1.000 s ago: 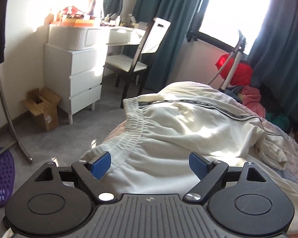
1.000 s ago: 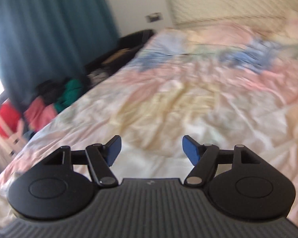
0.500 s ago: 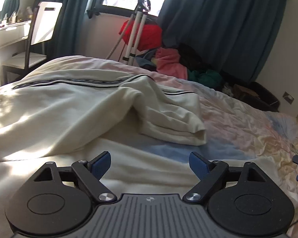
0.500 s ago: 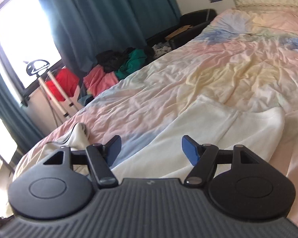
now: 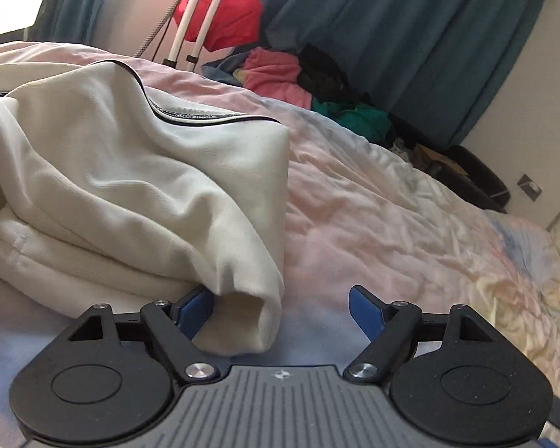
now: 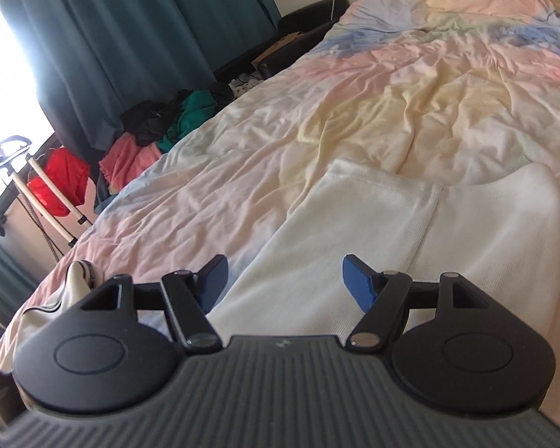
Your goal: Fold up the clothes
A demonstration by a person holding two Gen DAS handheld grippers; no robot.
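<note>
Cream cotton trouser leg cuff point(image 5: 239, 313) is now lying between the closing jaws of the left hand-held gripper point(image 5: 280, 311), newly arrived for folding, while the right hand-held gripper point(image 6: 284, 282) is hovering spread.

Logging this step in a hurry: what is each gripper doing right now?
Left gripper: jaws closing, cream trouser cuff between them, not yet pinched.
Right gripper: open, over the white trouser leg, holding nothing.

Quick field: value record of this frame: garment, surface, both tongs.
garment: cream trousers, crumpled on bed; one leg laid flat
surface: pastel bedsheet
left tongs: jaws closing, trouser cuff between them, not yet pinched
right tongs: open above the flat leg, holding nothing
background: clothes pile by teal curtains
</note>
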